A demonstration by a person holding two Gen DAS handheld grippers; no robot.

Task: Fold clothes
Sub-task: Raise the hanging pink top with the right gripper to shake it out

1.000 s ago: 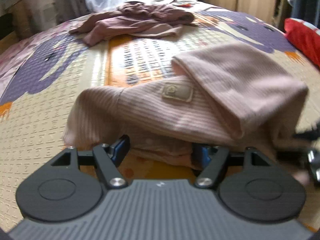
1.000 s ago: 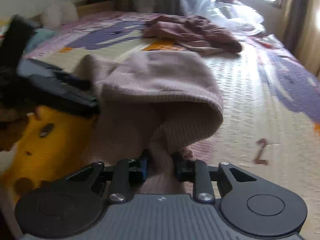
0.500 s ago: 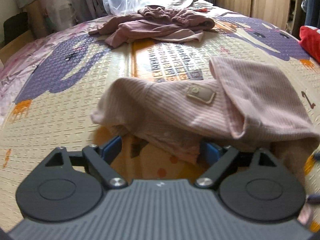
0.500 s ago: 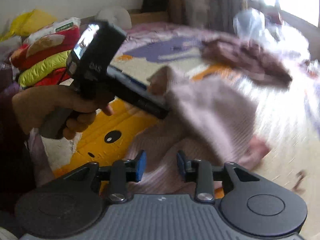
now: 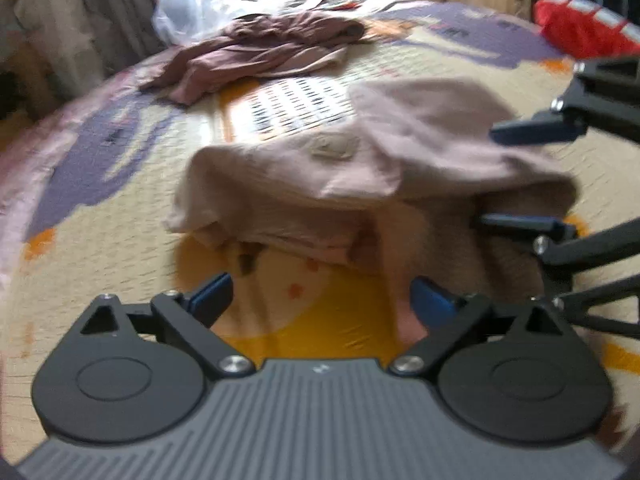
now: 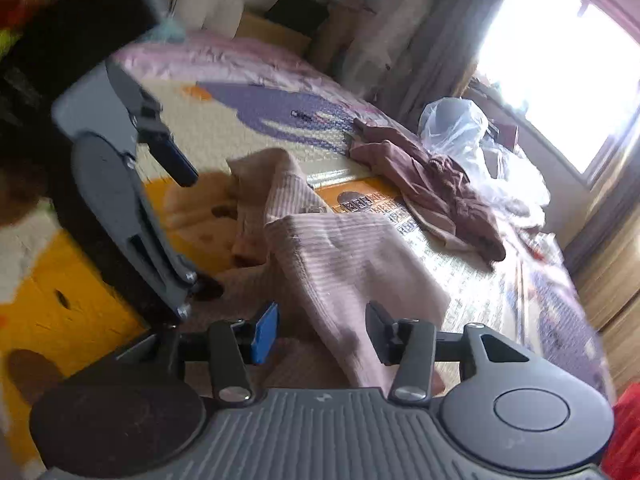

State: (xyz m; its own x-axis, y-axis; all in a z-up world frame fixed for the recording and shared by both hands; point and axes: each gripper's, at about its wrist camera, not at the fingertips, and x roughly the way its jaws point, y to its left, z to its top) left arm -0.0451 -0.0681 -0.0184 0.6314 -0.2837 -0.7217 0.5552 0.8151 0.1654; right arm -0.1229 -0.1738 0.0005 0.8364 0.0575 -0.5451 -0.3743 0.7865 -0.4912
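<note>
1. Pink ribbed garment (image 5: 360, 168) is lying partly folded on the patterned play mat (image 5: 100, 208), one ribbed layer flopped over the rest, small patch showing on top.
2. Left gripper (image 5: 320, 300) is opening, jaws spreading wide; blue pads are standing clear at the garment's near edge, only mat and a bit of loose cloth between them, nothing pinched. Released.
3. Right gripper (image 6: 320, 332) is opening too, jaws about half apart; a fold of the garment is lying between the blue left pad and the black right finger, and the pads are not visibly pressing it. Released, cloth only draped through the gap.
4. In the left wrist view the right gripper's fingers (image 5: 536, 130) are showing at the right edge, spread over the garment's right end.
5. In the right wrist view the left gripper is sitting at the left, tilted, just beside the garment's far side.
6. Brown clothes pile (image 6: 432, 176) is lying farther back on the mat, well apart, with a clear plastic bag (image 6: 460, 128) behind it.
7. Both views are motion-blurred.
</note>
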